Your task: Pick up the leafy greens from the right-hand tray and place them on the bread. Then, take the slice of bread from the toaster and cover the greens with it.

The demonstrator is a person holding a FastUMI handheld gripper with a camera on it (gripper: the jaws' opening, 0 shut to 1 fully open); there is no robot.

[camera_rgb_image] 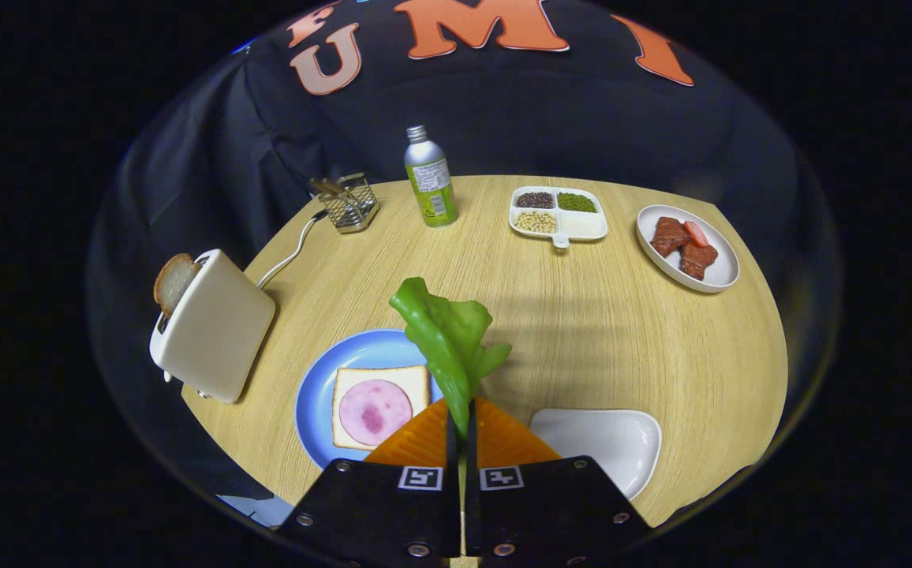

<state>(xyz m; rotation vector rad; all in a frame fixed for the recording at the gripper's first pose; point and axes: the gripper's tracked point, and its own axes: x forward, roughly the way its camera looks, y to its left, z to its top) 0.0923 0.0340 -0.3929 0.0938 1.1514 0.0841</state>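
Between your gripper's (462, 426) two fingers: one bunch of leafy greens (448, 339), clamped at its lower end, both fingers pressed on it with almost no gap left. The bunch stands up and forward from the tips, its long axis running away from you, leaning slightly toward the toaster side.

Just ahead and to the left of the fingers: blue plate (315, 394) carrying the bread (381, 406), topped with a round slice of ham (375, 412). The bread's near corner lies close beside the left finger. This is your target, so judge the move as a short shift left and forward, then a lowering, so the greens lie across the ham.

Just right of the fingers: white tray (606, 438), where the greens belong by the task; nothing lies on the part you can see.

Further left: toaster (211, 335), with the second slice of bread (173, 282) standing up out of its slot, untouched.

Beyond, on the table (622, 339): bottle (431, 177), wire basket (349, 203), divided dish of beans (558, 213), plate of meat (689, 246).
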